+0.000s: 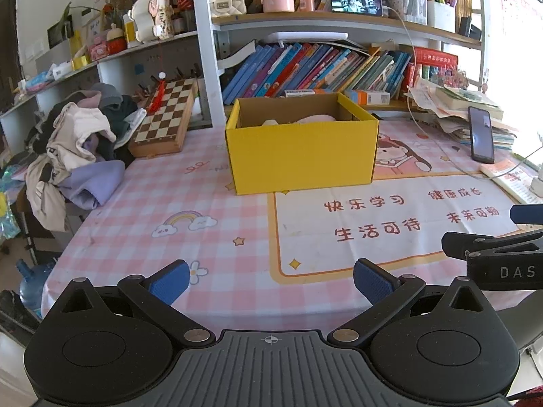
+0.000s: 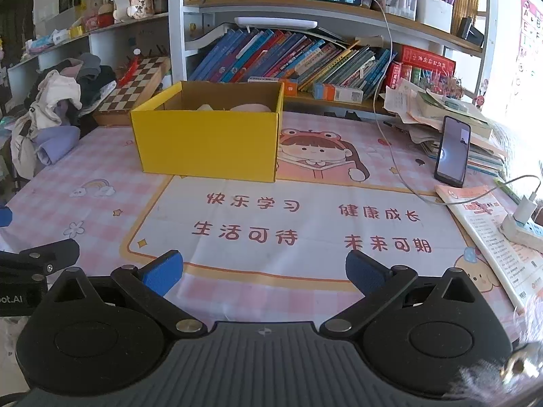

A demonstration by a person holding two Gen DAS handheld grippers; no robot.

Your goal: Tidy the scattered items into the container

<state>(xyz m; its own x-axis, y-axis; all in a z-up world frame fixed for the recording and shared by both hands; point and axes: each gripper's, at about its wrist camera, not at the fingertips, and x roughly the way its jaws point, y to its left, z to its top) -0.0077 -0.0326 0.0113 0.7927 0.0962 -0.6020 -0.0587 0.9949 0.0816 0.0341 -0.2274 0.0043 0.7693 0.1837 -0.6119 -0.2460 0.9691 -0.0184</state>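
A: Status?

B: Both tongs released, nothing in them. Left tongs point(image 1: 270, 283) and right tongs point(image 2: 264, 274) hover low over the worktop point(image 2: 305, 224), well in front of the yellow box point(image 1: 302, 156), pads spread wide.

A: Where are the items?

B: Pale, soft-looking things point(image 1: 305, 119) sit inside the yellow box, low against its back wall. Can't tell what they are from here. The mat in front of the box is bare in both views.

A: So we're done?

B: My read: close to the end, or between picks. No loose item sits in front of the box. To its right there's a phone point(image 2: 453, 151) propped against a paper stack, a booklet point(image 2: 488, 234) and a power strip point(image 2: 524, 230). To its left, a clothes pile point(image 1: 74, 149) and a chessboard point(image 1: 163, 118). Can't say if any of those count as scattered.

A: Next move?

B: Judgement call: scan for leftovers first. If one turns up, the near tongs go out wide open, clear of the charging cable point(image 2: 397, 166) right of the box.
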